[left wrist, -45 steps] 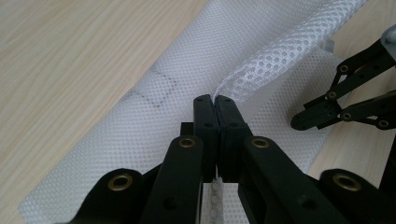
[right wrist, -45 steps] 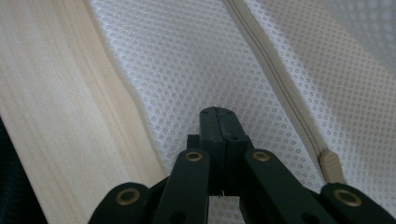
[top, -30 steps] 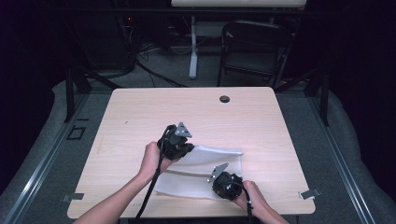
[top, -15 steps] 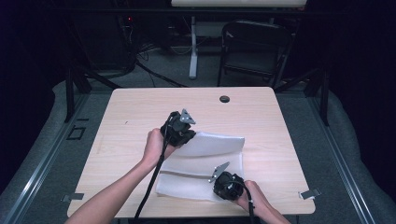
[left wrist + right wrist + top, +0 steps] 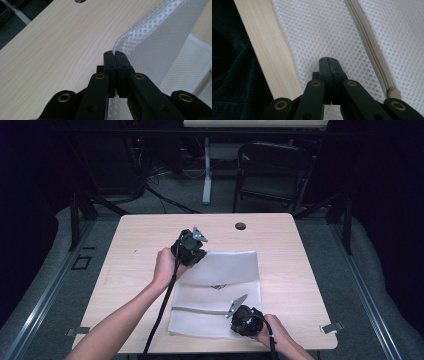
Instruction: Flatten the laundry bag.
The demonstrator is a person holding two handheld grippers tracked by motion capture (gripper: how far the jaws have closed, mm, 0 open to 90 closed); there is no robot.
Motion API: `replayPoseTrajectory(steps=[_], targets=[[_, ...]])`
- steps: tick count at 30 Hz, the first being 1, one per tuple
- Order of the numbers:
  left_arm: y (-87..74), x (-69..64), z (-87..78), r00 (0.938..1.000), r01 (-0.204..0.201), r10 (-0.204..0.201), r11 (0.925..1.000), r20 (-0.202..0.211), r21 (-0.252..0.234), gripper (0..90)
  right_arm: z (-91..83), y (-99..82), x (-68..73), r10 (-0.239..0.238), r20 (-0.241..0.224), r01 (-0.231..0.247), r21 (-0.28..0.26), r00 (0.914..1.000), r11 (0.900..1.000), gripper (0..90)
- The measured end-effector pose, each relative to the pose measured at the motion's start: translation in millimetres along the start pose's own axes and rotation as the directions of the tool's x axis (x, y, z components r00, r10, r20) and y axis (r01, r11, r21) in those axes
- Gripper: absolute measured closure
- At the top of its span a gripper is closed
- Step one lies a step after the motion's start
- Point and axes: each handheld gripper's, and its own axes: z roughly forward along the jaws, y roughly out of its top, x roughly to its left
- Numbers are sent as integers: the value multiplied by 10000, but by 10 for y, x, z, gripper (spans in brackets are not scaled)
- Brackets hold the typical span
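A white mesh bag (image 5: 225,270) lies on the wooden table (image 5: 140,245), its zipper (image 5: 200,309) running across near the front. My left gripper (image 5: 198,257) is shut on the bag's far left corner and holds it a little off the table. In the left gripper view the mesh (image 5: 162,45) rises out from between the closed jaws of the left gripper (image 5: 115,53). My right gripper (image 5: 235,322) is shut low on the bag's near edge. In the right gripper view its tips (image 5: 329,60) sit on flat mesh (image 5: 324,32), left of the zipper (image 5: 372,50).
A round cable hole (image 5: 240,225) sits near the table's far edge. Metal clamps (image 5: 332,326) hold the front corners. A folding chair (image 5: 270,170) and cables stand on the floor behind. The table's near edge (image 5: 269,62) runs close beside the right gripper.
The left gripper has moved up and toward the far side with the bag's corner, drawing the upper layer out flatter. The right gripper has stayed in place.
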Motion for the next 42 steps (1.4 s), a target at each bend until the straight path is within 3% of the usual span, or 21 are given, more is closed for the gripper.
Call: replayPoseTrajectory(steps=[3, 5, 12, 16, 27, 31, 37, 40, 41, 42], targets=[[10, 52, 38, 9999, 145, -144, 9999, -83, 23, 892, -2, -21, -1, -83, -189, 82, -49, 9998, 10000, 900], [19, 81, 60, 9996, 240, -239, 9997, -151, 28, 892, -27, -21, -17, -323, -143, 327, 253, 9994, 9991, 900], [70, 178, 129, 9971, 455, -458, 9989, -610, -58, 892, -25, -32, -20, -205, -370, 212, 179, 9991, 9996, 900], [103, 194, 205, 9953, 569, -586, 9981, -768, -235, 891, -25, -33, -16, -87, -164, 90, 150, 9998, 9998, 900], [184, 231, 442, 9900, 792, -848, 9954, -1131, -532, 888, -19, -39, -43, 227, -247, -228, -32, 9994, 9997, 900], [186, 274, 524, 9863, 1045, -1120, 9923, -1211, -666, 883, -13, -40, -45, 353, -209, -356, -126, 9992, 9993, 900], [199, 334, 647, 9804, 1304, -1376, 9897, -1407, -593, 881, 2, -46, -46, 577, -275, -586, -331, 9980, 9977, 900], [221, 357, 717, 9776, 1425, -1493, 9882, -1482, -552, 879, -10, -41, -58, 506, -155, -508, -153, 9986, 9986, 900], [228, 365, 743, 9769, 1444, -1512, 9880, -1511, -549, 879, 29, -56, -30, 950, -337, -971, -672, 9949, 9930, 900], [236, 370, 770, 9764, 1440, -1501, 9883, -1555, -498, 876, 12, -48, -47, 780, -351, -795, -421, 9963, 9959, 900]])
